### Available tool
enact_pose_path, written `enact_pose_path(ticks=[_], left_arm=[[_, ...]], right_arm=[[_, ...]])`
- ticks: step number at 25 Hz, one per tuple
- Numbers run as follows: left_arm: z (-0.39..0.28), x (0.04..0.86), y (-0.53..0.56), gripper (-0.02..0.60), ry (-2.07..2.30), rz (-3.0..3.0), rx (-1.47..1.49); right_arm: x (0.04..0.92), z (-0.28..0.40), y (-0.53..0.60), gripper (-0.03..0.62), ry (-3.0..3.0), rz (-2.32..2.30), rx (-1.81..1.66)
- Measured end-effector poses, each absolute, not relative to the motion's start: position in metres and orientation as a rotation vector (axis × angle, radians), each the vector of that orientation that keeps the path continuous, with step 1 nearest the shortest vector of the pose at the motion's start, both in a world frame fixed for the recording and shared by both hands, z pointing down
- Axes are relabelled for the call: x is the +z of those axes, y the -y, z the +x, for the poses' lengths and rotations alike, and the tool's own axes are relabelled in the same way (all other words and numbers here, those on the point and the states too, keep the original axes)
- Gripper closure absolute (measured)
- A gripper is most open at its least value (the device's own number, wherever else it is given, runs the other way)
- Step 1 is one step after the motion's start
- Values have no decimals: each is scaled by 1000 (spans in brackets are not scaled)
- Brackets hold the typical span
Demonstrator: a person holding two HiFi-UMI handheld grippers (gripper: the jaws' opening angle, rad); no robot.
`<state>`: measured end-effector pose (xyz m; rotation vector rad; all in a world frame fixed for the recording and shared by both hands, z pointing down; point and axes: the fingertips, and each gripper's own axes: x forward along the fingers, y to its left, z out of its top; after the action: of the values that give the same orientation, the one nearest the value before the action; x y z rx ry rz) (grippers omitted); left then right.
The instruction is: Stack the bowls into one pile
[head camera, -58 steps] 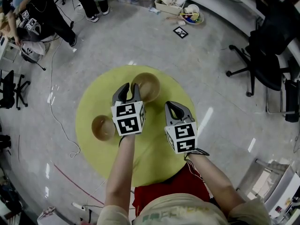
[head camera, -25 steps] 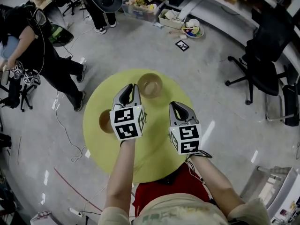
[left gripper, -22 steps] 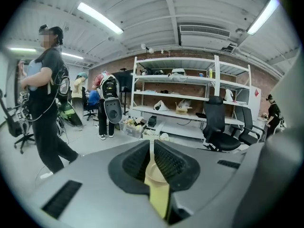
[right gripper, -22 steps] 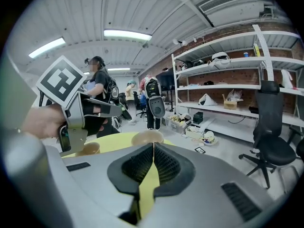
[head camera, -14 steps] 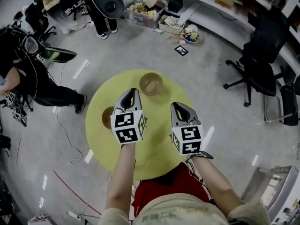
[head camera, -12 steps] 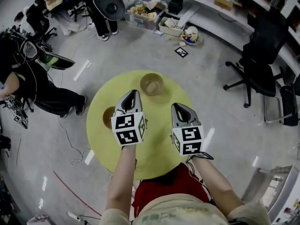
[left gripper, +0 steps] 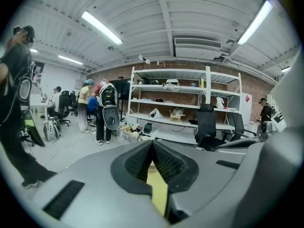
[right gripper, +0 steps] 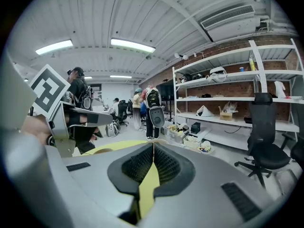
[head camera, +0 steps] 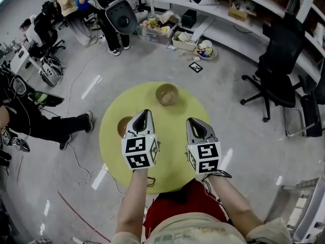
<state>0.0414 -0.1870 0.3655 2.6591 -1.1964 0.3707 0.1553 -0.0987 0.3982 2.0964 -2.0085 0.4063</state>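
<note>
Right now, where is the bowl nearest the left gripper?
In the head view the nearer bowl sits on the yellow table's left side, beside the left gripper's tip, partly hidden by it; the other bowl stands near the far edge.

Floor (head camera: 231, 111): polished grey concrete, glossy with reflections. Rear wall (right gripper: 223, 49): exposed brick, fronted by white open shelving (left gripper: 171, 101). Ceiling (left gripper: 156, 13): white, ribbed, lit by fluorescent strip lights (left gripper: 100, 27). Black office chair (head camera: 277, 65) stands at right. Round yellow table (head camera: 170, 136) sits centrally.
</note>
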Motion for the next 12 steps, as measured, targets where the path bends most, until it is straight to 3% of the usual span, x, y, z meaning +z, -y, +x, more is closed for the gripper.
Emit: enact_pose_path(ticks=[12], left_arm=[[-5, 363, 129, 558, 1176, 2659, 333]], right_arm=[[370, 124, 52, 559, 2028, 2145, 302]])
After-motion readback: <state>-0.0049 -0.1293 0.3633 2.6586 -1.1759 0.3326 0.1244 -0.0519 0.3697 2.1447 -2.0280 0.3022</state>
